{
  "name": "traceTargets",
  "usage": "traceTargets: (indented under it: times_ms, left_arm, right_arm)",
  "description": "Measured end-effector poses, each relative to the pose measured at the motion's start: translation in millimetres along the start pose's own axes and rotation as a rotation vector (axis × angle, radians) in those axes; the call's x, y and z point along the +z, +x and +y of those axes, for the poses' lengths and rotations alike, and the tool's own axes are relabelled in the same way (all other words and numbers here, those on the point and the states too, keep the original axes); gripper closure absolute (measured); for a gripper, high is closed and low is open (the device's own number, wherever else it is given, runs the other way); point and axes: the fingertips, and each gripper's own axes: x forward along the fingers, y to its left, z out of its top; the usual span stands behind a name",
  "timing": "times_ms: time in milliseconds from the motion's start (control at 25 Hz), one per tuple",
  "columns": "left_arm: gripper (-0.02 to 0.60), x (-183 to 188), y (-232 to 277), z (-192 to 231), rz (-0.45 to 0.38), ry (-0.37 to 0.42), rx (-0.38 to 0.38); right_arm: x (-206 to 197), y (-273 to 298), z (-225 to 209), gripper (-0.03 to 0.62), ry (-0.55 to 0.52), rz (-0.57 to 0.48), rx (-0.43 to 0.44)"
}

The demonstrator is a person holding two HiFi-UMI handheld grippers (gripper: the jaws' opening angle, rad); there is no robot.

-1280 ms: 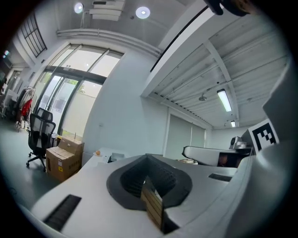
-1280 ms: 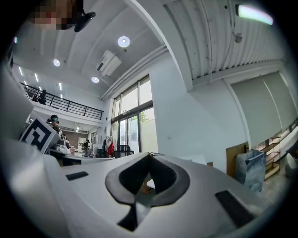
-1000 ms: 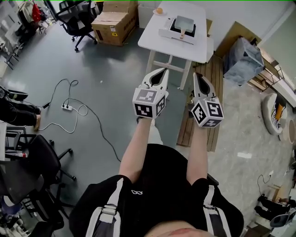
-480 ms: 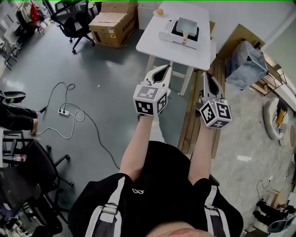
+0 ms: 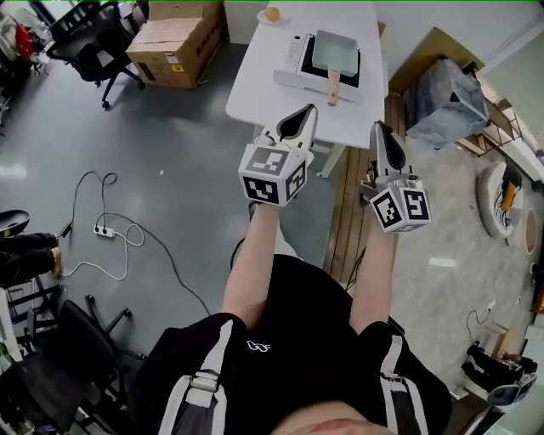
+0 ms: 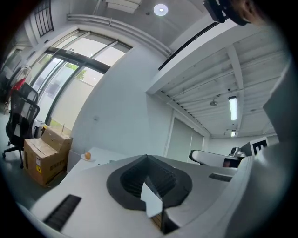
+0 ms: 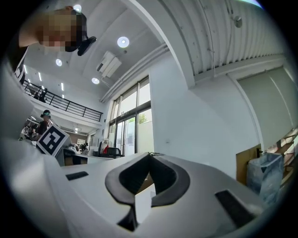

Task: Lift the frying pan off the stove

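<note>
left tongs (image 5: 306, 111) | right tongs (image 5: 379, 128) | both moved closer to table (image 5: 255, 81)

The bench (image 5: 255, 85) is cut off by the head view's top edge, its near corner is hidden behind the right gripper (image 5: 378, 129), and the orange thing (image 5: 272, 13) on it cannot be identified.

Head view: mounted above the person, facing steeply down past both forearms to the floor and the white table (image 5: 255, 81) ahead, at some remove. Left gripper view: seated close behind the left gripper (image 6: 148, 157), facing about level along its jaws, and sharing the table, cardboard box (image 6: 44, 155) and office chair (image 6: 18, 121) with the head view. Right gripper view: likewise close behind the right gripper (image 7: 150, 155), tilted slightly up, sharing with the head view the left gripper's marker cube (image 7: 51, 138) and the grey bag (image 7: 270, 174).
</note>
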Motion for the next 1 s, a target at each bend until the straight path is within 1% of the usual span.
traceTargets:
  times_ms: [80, 200, 280, 360, 480, 600, 760, 880, 960, 1000]
  left_arm:
    - [0.584, 6, 38, 18, 0.02, 0.003, -0.045]
    - [0.584, 26, 88, 44, 0.037, -0.018, -0.128]
    - [0.584, 39, 115, 57, 0.044, -0.021, -0.179]
    - [0.584, 39, 134, 66, 0.061, -0.016, -0.207]
    - [0.584, 26, 155, 76, 0.102, -0.022, -0.231]
    - [0.584, 15, 173, 85, 0.135, -0.041, -0.234]
    - [0.584, -2, 196, 82, 0.18, -0.108, -0.273]
    - [0.578, -25, 206, 78, 0.244, -0.137, -0.278]
    - [0.577, -40, 210, 79, 0.28, -0.17, -0.274]
    - [0.577, -47, 211, 79, 0.293, -0.201, -0.283]
  right_arm:
    - [1, 38, -21, 0.589, 0.009, 0.003, -0.025]
    - [11, 96, -36, 0.589, 0.008, -0.003, -0.018]
    - [15, 128, -44, 0.589, 0.001, -0.004, -0.01]
    - [10, 149, -55, 0.589, 0.004, 0.008, -0.021]
    - [-6, 165, -73, 0.589, 0.04, 0.025, -0.057]
    - [-15, 177, -84, 0.589, 0.08, 0.035, -0.044]
    - [-24, 188, -104, 0.589, 0.151, 0.059, -0.004]
    - [-47, 191, -116, 0.588, 0.183, 0.122, 0.011]
    - [-64, 192, -130, 0.588, 0.223, 0.165, -0.012]
    - [-72, 193, -137, 0.588, 0.253, 0.18, -0.031]
